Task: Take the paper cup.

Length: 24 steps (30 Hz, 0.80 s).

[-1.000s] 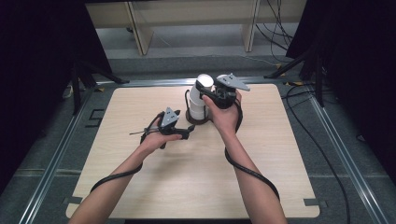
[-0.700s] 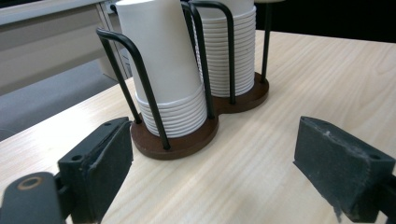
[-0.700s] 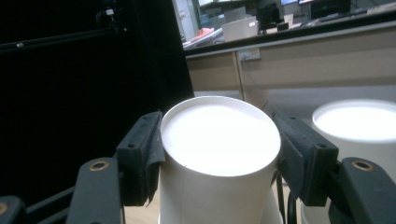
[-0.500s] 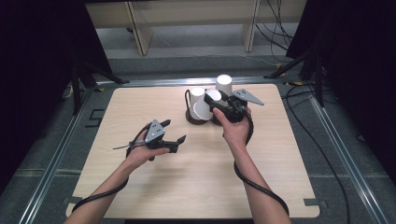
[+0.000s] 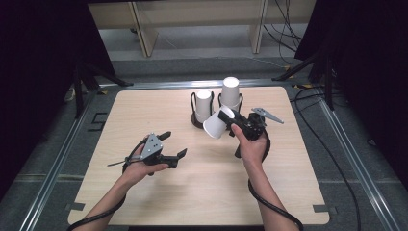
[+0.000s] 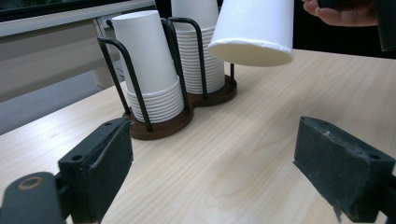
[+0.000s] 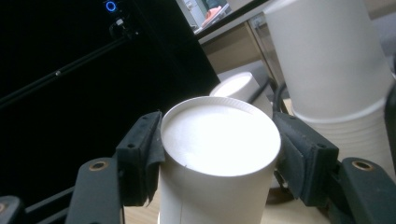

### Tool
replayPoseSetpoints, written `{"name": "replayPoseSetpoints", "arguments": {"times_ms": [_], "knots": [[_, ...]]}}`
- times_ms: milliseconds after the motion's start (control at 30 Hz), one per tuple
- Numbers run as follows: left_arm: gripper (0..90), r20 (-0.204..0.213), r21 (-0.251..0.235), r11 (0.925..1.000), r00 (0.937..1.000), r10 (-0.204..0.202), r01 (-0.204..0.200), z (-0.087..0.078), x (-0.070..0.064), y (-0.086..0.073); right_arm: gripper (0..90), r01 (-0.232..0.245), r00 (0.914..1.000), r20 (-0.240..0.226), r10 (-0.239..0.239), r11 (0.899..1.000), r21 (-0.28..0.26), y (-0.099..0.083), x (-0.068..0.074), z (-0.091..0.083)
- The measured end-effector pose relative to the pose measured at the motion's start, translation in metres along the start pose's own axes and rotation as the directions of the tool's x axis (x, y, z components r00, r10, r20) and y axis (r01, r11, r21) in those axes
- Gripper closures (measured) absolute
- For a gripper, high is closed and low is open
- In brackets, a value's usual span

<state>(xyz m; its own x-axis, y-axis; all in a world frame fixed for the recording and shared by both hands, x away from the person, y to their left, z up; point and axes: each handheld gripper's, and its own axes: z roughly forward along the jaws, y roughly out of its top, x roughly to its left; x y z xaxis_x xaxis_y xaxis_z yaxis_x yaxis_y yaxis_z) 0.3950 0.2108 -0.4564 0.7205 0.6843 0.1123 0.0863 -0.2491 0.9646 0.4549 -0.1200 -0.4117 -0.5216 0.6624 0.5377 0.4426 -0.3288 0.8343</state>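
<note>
A dark wire rack near the table's back middle holds two stacks of upturned white paper cups: a left stack and a taller right stack. My right gripper is shut on a single white cup, held tilted in the air just in front of the rack. In the right gripper view both pads press the cup near its closed end. My left gripper stands open over the table, front left of the rack, with nothing between its jaws. The left gripper view shows the stacks and the lifted cup ahead of it.
The light wooden table has bare surface in front and to both sides. A metal frame rail runs around its edges. Cables lie on the floor to the right. Wooden furniture legs stand behind the table.
The right gripper has pulled one cup off the right stack and brought it down and forward, tilted. The left gripper has drawn back from the rack toward the person and stays open.
</note>
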Motion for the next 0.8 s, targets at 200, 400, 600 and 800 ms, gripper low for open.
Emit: {"name": "replayPoseSetpoints", "arguments": {"times_ms": [200, 400, 600, 800], "knots": [[11.1, 0.013, 0.017, 0.9998, 0.9999, -0.006, 0.006, -0.009, -0.003, -0.004, 36.7, -0.063, 0.998, -0.008, 0.063, 0.998, 0.023, -0.015, -0.012, -0.008], [11.0, 0.028, 0.025, 0.9995, 0.9994, -0.018, 0.017, -0.02, -0.006, -0.01, 36.7, -0.121, 0.9922, -0.024, 0.122, 0.992, 0.034, -0.029, -0.025, -0.018], [11.1, 0.035, 0.009, 0.9992, 0.9986, -0.039, 0.039, -0.026, -0.009, -0.013, 36.7, -0.159, 0.9868, -0.024, 0.16, 0.986, 0.045, -0.038, -0.033, -0.026], [11.2, 0.043, 0.007, 0.9989, 0.9979, -0.048, 0.047, -0.036, -0.013, -0.014, 36.7, -0.184, 0.9818, -0.038, 0.186, 0.981, 0.058, -0.044, -0.038, -0.031]]}}
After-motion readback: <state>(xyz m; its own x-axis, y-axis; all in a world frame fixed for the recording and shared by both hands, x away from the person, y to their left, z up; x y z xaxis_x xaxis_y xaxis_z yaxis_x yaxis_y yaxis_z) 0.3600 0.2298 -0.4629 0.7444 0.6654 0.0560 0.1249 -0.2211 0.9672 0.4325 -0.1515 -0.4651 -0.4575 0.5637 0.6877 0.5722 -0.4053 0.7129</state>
